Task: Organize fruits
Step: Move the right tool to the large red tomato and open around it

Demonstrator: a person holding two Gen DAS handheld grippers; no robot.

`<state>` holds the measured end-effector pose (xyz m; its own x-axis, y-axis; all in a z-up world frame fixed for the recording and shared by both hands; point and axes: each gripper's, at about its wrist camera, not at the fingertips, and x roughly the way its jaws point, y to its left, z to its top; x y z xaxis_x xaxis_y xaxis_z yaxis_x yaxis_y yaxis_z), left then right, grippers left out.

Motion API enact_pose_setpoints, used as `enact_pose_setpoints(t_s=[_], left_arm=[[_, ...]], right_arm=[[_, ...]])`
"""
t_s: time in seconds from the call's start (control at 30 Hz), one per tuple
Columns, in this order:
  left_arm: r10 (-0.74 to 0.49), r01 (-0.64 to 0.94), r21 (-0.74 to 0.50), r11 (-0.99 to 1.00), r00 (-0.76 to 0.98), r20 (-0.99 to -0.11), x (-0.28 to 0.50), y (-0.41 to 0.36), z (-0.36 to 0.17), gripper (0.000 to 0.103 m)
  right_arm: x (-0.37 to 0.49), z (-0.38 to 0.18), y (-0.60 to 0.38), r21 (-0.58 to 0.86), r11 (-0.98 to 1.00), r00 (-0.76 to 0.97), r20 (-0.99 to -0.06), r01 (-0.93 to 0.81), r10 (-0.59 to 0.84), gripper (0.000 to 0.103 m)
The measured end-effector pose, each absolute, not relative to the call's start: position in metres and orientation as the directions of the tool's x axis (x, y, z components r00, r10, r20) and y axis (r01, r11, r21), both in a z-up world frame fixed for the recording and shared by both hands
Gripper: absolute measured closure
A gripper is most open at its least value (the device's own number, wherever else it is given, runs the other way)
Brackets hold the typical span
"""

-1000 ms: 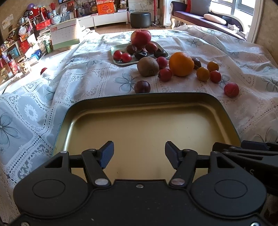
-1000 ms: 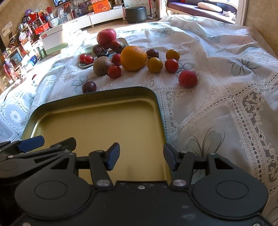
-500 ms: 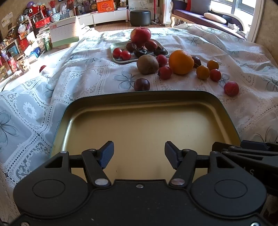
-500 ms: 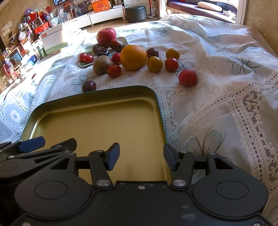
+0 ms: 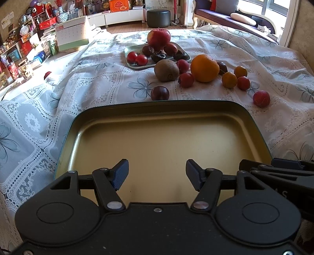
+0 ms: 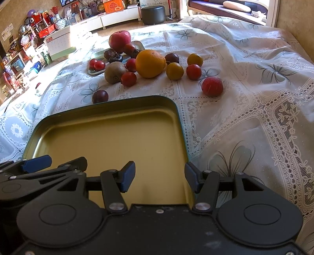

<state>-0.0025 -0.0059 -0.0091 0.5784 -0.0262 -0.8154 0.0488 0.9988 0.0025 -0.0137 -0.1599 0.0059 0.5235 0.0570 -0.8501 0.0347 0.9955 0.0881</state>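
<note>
A large empty gold tray [image 5: 162,137] with a dark green rim lies on the lace cloth just ahead of both grippers; it also shows in the right wrist view [image 6: 109,137]. My left gripper [image 5: 157,174] is open and empty over the tray's near edge. My right gripper [image 6: 160,176] is open and empty over the tray's near right corner. Beyond the tray lie a dark plum [image 5: 160,93], a kiwi [image 5: 166,70], an orange [image 5: 204,67], several small red and yellow fruits, and a red fruit [image 5: 261,98] apart at the right.
A small pale green tray [image 5: 137,65] farther back holds a big red apple [image 5: 158,38], red tomatoes and dark fruits. Cluttered shelves and boxes stand at the far left. A black stool [image 5: 158,18] and a sofa are beyond the table.
Both grippers have drifted slightly, so the fruits sit a little lower in view. The jaws stay open and nothing was taken hold of.
</note>
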Motion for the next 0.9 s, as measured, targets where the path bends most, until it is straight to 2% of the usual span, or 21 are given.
enact_pose_setpoints(t_s=[0.37,0.53,0.77,0.9], left_arm=[[-0.073,0.052,-0.053,0.997,0.548,-0.833,0.011,0.003,-0.005,0.039],[-0.065,0.047,-0.047,0.998,0.577,-0.814,0.029,0.011,0.009,0.039],[-0.084,0.055,-0.065,0.996,0.566,-0.82,0.065,0.017,0.02,0.039],[-0.056,0.045,-0.037,0.998,0.564,-0.824,0.078,0.017,0.02,0.04]], right_arm=[[0.002,0.017,-0.169,0.124,0.992,0.527,-0.846,0.034,0.087,0.044],[0.035,0.035,-0.189,0.14,0.989,0.561,-0.823,0.048,0.089,0.044],[0.099,0.033,-0.219,0.115,0.99,0.521,-0.852,0.078,0.058,0.044],[0.123,0.03,-0.23,0.098,0.99,0.515,-0.857,0.105,0.03,0.044]])
